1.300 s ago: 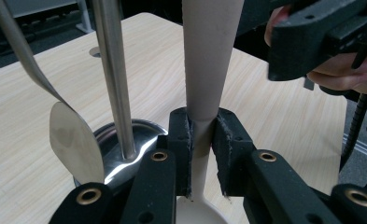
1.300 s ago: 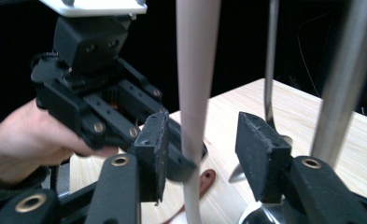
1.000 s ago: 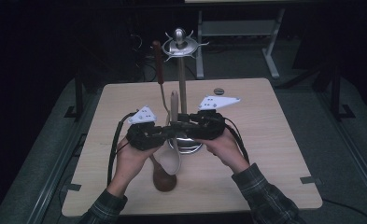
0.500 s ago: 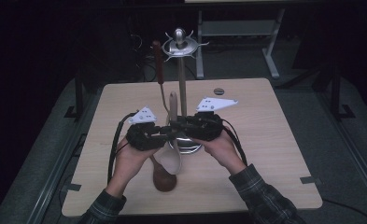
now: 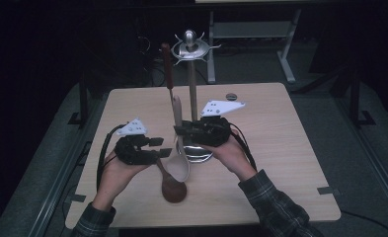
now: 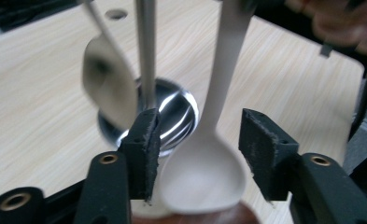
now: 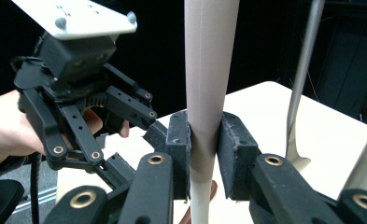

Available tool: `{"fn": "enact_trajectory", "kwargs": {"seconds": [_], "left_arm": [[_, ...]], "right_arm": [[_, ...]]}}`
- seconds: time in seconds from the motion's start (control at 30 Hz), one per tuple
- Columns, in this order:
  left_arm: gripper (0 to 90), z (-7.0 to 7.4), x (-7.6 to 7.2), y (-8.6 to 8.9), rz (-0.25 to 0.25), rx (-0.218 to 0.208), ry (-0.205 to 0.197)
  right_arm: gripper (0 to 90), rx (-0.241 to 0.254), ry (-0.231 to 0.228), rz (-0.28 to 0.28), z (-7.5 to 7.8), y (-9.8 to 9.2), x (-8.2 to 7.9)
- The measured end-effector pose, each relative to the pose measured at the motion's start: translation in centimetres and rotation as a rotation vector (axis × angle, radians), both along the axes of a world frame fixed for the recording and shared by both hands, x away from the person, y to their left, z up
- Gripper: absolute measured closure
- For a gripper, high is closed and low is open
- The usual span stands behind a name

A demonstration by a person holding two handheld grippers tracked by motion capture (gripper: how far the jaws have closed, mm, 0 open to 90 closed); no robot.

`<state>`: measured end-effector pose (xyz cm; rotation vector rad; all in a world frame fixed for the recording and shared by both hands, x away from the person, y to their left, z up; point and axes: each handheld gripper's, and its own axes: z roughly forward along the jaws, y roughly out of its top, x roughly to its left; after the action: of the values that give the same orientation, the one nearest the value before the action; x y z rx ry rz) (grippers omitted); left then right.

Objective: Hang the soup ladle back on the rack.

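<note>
Right gripper (image 7: 204, 140) is clamped on the pale spoon (image 5: 180, 163) handle, mid-bench by the rack (image 5: 192, 98); left gripper (image 6: 197, 154) wide around its bowl. I'd lift straight, slowly.

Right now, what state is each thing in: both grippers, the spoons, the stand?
Left gripper: open, fingers either side of the white spoon's bowl, apart from it.
Right gripper: shut on the white spoon's handle.
White spoon: upright, bowl down.
Brown spoon: bowl behind the white one; hanging or resting, can't tell.
Metal spoon: hanging, blurred.
Stand: upright on the table.
</note>
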<state>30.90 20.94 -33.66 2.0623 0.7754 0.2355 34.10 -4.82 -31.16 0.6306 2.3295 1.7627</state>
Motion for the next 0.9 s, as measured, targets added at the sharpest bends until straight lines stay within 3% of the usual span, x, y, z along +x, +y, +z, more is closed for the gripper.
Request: {"fn": "enact_trajectory", "kwargs": {"seconds": [0.33, 0.47, 0.53, 0.57, 0.7, 0.77, 0.9], "left_arm": [[34.3, -2.8, -0.9, 3.4, 0.038, 0.051, -0.018], [30.8, -4.7, -1.4, 5.1, 0.054, 0.078, 0.012], [30.2, -5.2, -1.5, 5.4, 0.057, 0.067, 0.024], [29.6, -6.1, -1.7, 5.8, 0.062, 0.073, 0.045], [28.0, -7.8, -2.2, 6.6, 0.075, 0.097, 0.057], [28.0, -8.4, -2.4, 7.0, 0.077, 0.123, 0.060], [28.0, -9.1, -2.7, 7.3, 0.083, 0.129, 0.075]], "right_arm": [[75.2, -0.004, -0.037, 0.046, 1.5, 0.0, 0.6], [75.3, -0.001, -0.067, 0.050, 2.8, -0.1, 0.8], [75.3, 0.002, -0.072, 0.054, 3.1, -0.1, 0.9], [75.3, 0.008, -0.080, 0.059, 3.6, -0.1, 0.9], [75.3, 0.020, -0.085, 0.056, 4.4, 0.0, 1.0], [75.3, 0.021, -0.093, 0.057, 4.7, 0.0, 1.2], [75.3, 0.031, -0.094, 0.054, 5.3, 0.1, 1.6]]}}
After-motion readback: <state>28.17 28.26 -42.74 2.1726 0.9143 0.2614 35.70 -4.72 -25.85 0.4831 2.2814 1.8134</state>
